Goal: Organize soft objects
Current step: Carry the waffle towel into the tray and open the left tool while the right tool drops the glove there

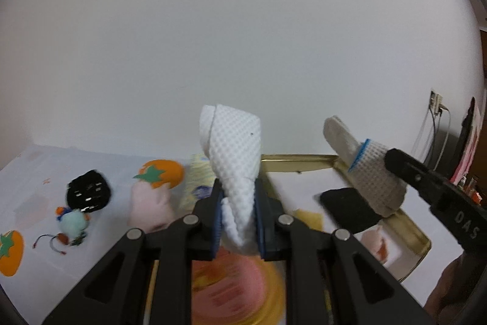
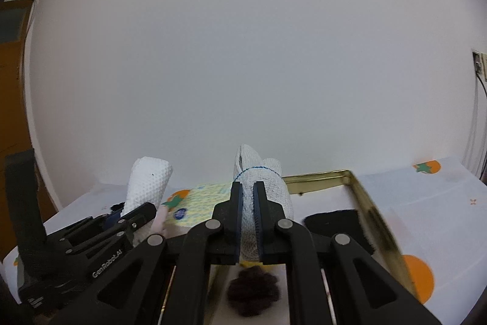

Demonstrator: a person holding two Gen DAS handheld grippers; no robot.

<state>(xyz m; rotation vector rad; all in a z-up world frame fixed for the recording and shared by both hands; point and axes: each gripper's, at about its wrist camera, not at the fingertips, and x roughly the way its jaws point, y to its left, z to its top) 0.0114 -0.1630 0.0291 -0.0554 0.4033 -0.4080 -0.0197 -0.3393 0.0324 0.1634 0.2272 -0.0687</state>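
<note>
1. Left tongs: closed on a white waffle-knit slipper, held upright above the worktop.
2. Right tongs: closed on a grey waffle-knit slipper with blue stitching, raised over the gold-rimmed tray.
3. Tray contents: black cloth.
4. Worktop, left: orange persimmon plush, pink plush.

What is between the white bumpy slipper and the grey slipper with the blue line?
In the left wrist view, only bare white wall and the gold tray's far rim show between the white waffle-textured slipper and the grey waffle-knit slipper.
</note>
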